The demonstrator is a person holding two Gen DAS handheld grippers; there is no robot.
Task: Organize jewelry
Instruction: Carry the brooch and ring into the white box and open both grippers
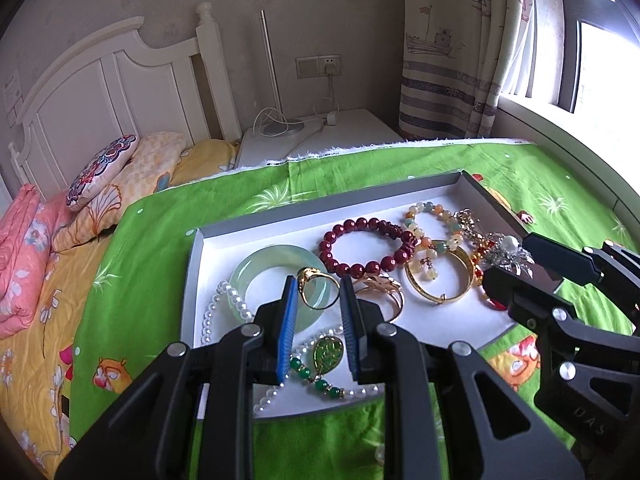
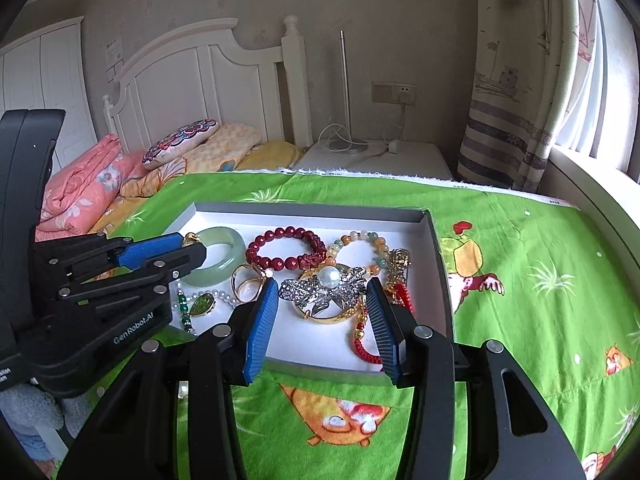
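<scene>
A shallow white tray (image 1: pixel 256 220) lies on a green cloth and holds the jewelry. My left gripper (image 1: pixel 318 292) is shut on a gold ring (image 1: pixel 316 286) with a pale green stone, just above a jade bangle (image 1: pixel 256 268); from the right wrist view the ring (image 2: pixel 191 239) sits at that gripper's (image 2: pixel 192 246) tip. My right gripper (image 2: pixel 322 292) is shut on a silver brooch (image 2: pixel 328 286) with a pearl, over a gold bangle (image 1: pixel 436 292). A dark red bead bracelet (image 1: pixel 360 248), a pastel bead bracelet (image 1: pixel 432 216) and a pearl necklace with a green pendant (image 1: pixel 328 354) lie in the tray.
The green cloth (image 2: pixel 520 280) covers a bed with pillows (image 1: pixel 104 176) and a pink quilt (image 1: pixel 20 256) on the left. A white nightstand (image 1: pixel 344 132) with a lamp stands behind, a curtain (image 1: pixel 452 60) and a window sill to the right. A red cord (image 2: pixel 368 344) lies by the tray's near rim.
</scene>
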